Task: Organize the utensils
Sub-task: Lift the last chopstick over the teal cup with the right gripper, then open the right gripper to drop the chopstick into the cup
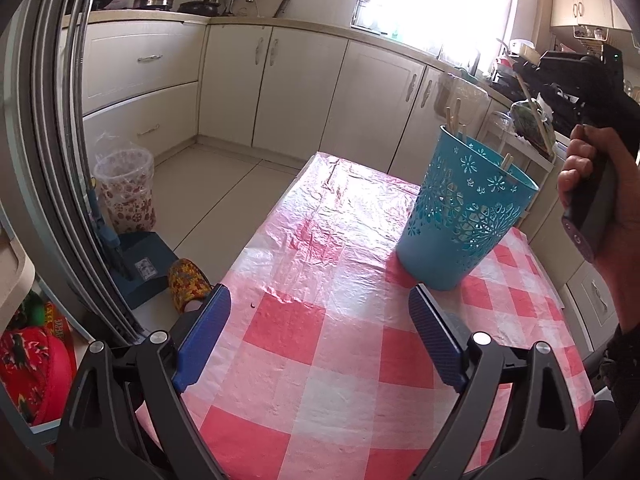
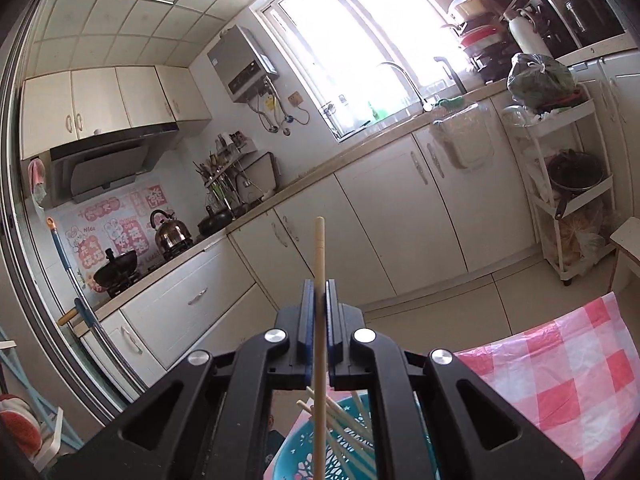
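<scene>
Left gripper (image 1: 320, 312) spread wide; right gripper (image 2: 320, 300) clamped tight, raised.

free: checked tablecloth (image 1: 320, 360) ahead of left claw (image 1: 320, 336) | obstacle: blue basket (image 1: 460, 216) right-front, chopsticks (image 2: 344, 432) inside

basket (image 1: 460, 216) on table (image 1: 320, 360), chopsticks (image 2: 352, 432) in basket

Black claw (image 2: 320, 292) frames, blue ribbed pads (image 1: 206, 334), silver screws, bare-skinned hand (image 1: 592, 188)
</scene>
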### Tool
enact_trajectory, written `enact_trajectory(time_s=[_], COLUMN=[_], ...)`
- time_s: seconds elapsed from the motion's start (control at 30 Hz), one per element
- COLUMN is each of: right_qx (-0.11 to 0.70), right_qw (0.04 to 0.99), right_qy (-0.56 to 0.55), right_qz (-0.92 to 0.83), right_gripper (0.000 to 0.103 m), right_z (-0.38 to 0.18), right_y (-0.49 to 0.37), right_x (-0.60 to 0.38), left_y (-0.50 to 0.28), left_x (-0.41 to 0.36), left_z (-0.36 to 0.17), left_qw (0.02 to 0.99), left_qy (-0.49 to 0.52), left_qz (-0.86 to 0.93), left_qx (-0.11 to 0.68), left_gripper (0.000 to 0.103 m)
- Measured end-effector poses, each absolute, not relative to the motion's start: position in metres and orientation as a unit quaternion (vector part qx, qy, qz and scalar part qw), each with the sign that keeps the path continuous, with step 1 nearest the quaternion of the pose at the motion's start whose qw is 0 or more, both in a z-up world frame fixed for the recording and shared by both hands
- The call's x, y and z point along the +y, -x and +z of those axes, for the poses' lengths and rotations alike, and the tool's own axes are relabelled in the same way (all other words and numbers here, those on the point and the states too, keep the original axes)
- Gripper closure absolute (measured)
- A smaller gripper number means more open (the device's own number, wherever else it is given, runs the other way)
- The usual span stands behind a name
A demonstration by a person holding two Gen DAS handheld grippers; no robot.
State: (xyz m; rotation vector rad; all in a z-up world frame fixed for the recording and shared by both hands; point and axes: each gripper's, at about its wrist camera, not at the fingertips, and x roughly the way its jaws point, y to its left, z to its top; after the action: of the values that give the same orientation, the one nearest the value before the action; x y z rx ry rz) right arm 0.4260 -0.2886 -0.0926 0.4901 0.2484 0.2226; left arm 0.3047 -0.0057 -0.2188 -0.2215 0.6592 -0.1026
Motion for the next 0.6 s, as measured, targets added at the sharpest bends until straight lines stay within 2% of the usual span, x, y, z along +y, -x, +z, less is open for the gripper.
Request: enact_trajectory(time_s=[0.3, 0.53, 0.57, 0.6], right_qx=[0.163, 0.204, 0.208, 0.210], right_qw=[0.962, 0.958, 0.957, 0.957], right_qy=[-0.195, -0.161, -0.156, -0.152], right_qz=[0.103, 0.125, 0.129, 0.131], right_gripper=[0.097, 0.096, 0.093, 0.087], right_z=[-0.107, -0.124, -0.125, -0.126], right_y=[-0.444, -0.425, -0.418, -0.408], right_x=[-0.273, -0.263, -0.262, -0.263], left_y=[-0.311, -0.304, -0.302, -0.300], left_x=[0.005, 0.005, 0.004, 0.004], left_z=[-0.223, -0.209, -0.206, -0.203], left_qw=[0.933, 0.938, 0.939, 0.940], left_qy=[0.133, 0.125, 0.122, 0.119], left_qz=[-0.046, -0.047, -0.046, -0.045], left_qx=[0.331, 0.319, 0.319, 0.318], left_gripper=[0.016, 0.015, 0.015, 0.014])
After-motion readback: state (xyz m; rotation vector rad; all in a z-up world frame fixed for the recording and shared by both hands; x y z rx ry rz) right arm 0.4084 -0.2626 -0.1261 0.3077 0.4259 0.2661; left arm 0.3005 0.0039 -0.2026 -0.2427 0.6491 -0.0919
